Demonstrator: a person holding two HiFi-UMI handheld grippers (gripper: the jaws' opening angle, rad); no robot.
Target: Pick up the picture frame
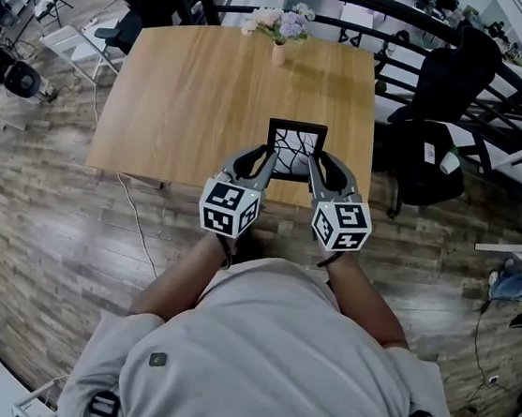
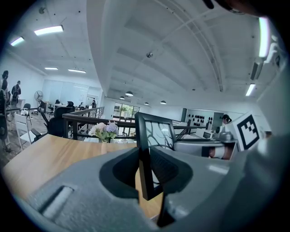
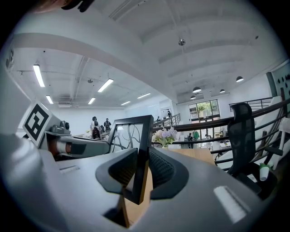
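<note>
Left gripper (image 1: 268,164) clamped on left bar of picture frame (image 1: 295,148); right gripper (image 1: 315,170) clamped on its right bar. Frame upright over near edge of bench (image 1: 190,90): thin black border, clear pane, dark branching lines. Far edge: 1 small vase (image 1: 278,55) holding pale flowers (image 1: 284,22).

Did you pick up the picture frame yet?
Done: the left gripper and right gripper each have their jaws shut on a side edge of the frame. In hand: it is held upright over the near edge of the table. Left: I cannot tell if it has cleared the wood, so lifting it clear may remain.
</note>
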